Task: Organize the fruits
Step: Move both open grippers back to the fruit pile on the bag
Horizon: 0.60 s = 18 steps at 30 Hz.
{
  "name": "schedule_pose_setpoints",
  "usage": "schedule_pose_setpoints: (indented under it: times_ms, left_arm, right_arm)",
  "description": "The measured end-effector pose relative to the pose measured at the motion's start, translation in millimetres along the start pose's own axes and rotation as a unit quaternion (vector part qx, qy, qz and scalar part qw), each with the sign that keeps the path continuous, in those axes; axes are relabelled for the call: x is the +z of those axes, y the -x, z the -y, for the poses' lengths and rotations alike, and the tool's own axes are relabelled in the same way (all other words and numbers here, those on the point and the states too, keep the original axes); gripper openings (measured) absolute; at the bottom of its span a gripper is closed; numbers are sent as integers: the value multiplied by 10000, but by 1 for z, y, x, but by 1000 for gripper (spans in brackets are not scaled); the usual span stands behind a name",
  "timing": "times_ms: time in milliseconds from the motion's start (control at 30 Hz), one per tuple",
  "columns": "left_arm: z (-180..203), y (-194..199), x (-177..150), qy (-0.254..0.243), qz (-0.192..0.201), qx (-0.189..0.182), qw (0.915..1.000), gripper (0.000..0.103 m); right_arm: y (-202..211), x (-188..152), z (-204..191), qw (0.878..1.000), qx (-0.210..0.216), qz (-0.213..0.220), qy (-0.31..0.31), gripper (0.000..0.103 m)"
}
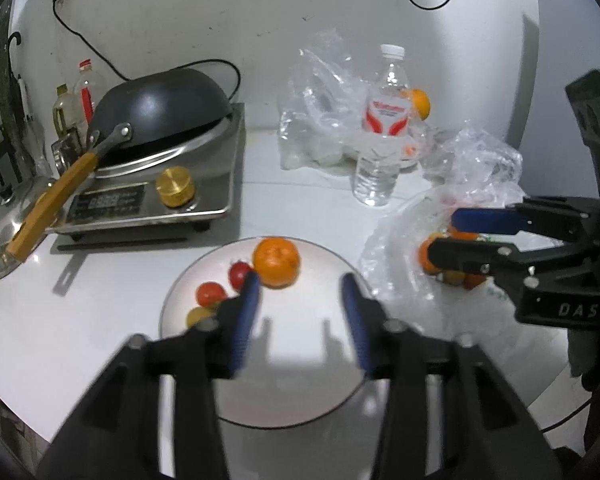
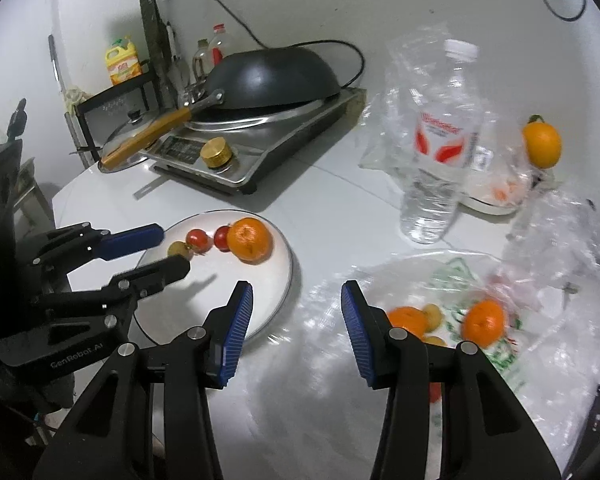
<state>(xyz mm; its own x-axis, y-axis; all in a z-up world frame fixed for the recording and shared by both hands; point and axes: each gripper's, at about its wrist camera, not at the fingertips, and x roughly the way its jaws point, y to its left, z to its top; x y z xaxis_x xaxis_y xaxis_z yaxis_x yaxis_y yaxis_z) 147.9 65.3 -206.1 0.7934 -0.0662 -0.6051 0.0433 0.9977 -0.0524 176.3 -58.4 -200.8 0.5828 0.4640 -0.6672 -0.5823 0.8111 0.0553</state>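
A white plate [image 1: 324,264] holds a mandarin [image 1: 277,263], two red tomatoes [image 1: 240,274] and a small yellow fruit [image 1: 198,316]. My left gripper [image 1: 302,304] hovers over the plate, open, with nothing between its blue pads; the fruit lies just beyond its left fingertip. In the right wrist view the left gripper [image 2: 175,250] reaches in over the plate [image 2: 276,280] from the left. My right gripper [image 2: 297,300] is open and empty, between the plate and a clear plastic bag [image 2: 560,340]. On the bag lie two mandarins [image 2: 484,322] and small yellow fruits [image 2: 434,316].
A water bottle [image 2: 444,140] stands behind the bag, with another orange [image 2: 542,144] and crumpled plastic beyond it. An induction cooker [image 2: 260,152] bearing a black wok [image 2: 276,76] fills the back left, with a pot lid [image 1: 4,232] and condiment bottles beside it.
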Motion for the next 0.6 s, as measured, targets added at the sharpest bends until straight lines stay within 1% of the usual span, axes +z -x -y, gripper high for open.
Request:
schedule_pose_setpoints:
  times_ms: [267, 400, 600]
  left_arm:
    - [44, 2, 3, -229, 4, -101, 9997, 53]
    - [66, -1, 4, -405, -49, -142, 9991, 53]
    - [93, 1, 8, -639, -4, -92, 9979, 53]
  right_arm:
    - [28, -20, 39, 9995, -207, 101, -208, 49]
    - [37, -31, 54, 9992, -224, 120, -315, 49]
    - [47, -45, 72, 9985, -281, 140, -459, 49]
